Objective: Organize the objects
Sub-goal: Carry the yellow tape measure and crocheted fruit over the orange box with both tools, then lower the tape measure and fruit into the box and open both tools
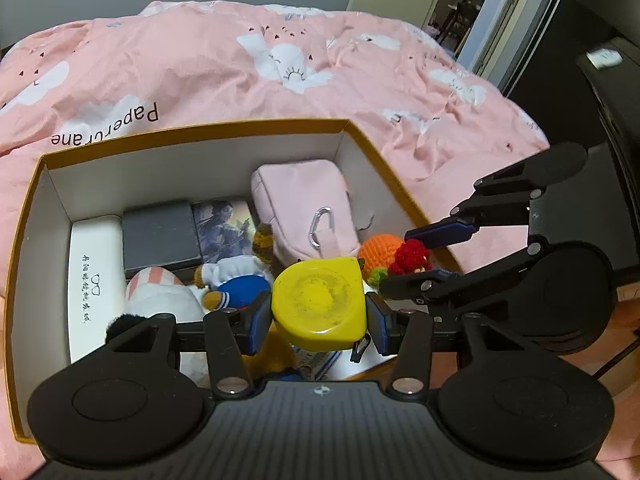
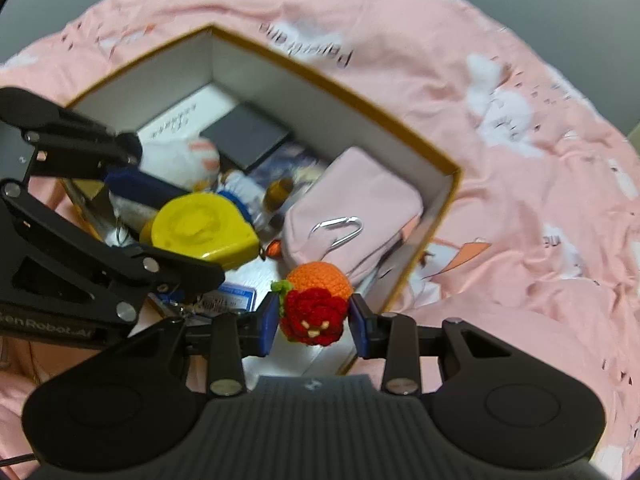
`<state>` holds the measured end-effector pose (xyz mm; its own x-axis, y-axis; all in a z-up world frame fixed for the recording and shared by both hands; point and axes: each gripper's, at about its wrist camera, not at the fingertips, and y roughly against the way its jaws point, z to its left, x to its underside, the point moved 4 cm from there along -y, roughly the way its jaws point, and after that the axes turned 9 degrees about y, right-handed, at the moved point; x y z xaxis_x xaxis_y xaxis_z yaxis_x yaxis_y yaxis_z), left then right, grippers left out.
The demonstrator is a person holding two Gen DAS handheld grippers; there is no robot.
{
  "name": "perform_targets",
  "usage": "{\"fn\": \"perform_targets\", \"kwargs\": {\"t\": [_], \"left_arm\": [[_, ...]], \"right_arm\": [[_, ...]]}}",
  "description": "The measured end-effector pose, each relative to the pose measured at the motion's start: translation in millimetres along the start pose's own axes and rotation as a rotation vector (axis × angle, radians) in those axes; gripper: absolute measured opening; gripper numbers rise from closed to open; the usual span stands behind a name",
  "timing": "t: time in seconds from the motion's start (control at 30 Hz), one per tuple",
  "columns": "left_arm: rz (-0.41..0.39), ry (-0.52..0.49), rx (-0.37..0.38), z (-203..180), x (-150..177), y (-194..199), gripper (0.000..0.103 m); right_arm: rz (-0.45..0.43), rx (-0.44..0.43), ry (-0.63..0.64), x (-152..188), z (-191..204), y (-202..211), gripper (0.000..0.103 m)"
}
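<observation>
My left gripper is shut on a yellow tape measure, held over the near part of an open cardboard box. In the right wrist view the same tape measure shows between the left gripper's fingers. My right gripper is shut on a crocheted toy with an orange ball and a red flower. It hangs above the box's near right corner. From the left wrist view the right gripper holds that toy beside the tape measure.
The box lies on a bed with a pink quilt. It holds a pink pouch with a carabiner, a white case, a dark grey box, a picture card and plush toys. A doorway opens at the far right.
</observation>
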<state>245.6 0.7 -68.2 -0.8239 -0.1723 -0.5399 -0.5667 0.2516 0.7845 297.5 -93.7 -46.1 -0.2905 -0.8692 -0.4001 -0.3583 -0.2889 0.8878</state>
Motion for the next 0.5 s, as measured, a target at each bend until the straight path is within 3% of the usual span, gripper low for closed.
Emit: {"fn": "perform_targets", "kwargs": {"t": [0.2,0.5], "left_arm": [[0.019,0.002,-0.006,6.7,-0.5,-9.9,0.056],[0.05,-0.018,-0.026,6.3,4.3,-22.1,0.056]], "right_arm": [[0.081,0.003,0.075,-8.2,2.9,-18.7,0.04],[0.05,0.071,0.166,-8.9,0.5,-16.9,0.044]]}}
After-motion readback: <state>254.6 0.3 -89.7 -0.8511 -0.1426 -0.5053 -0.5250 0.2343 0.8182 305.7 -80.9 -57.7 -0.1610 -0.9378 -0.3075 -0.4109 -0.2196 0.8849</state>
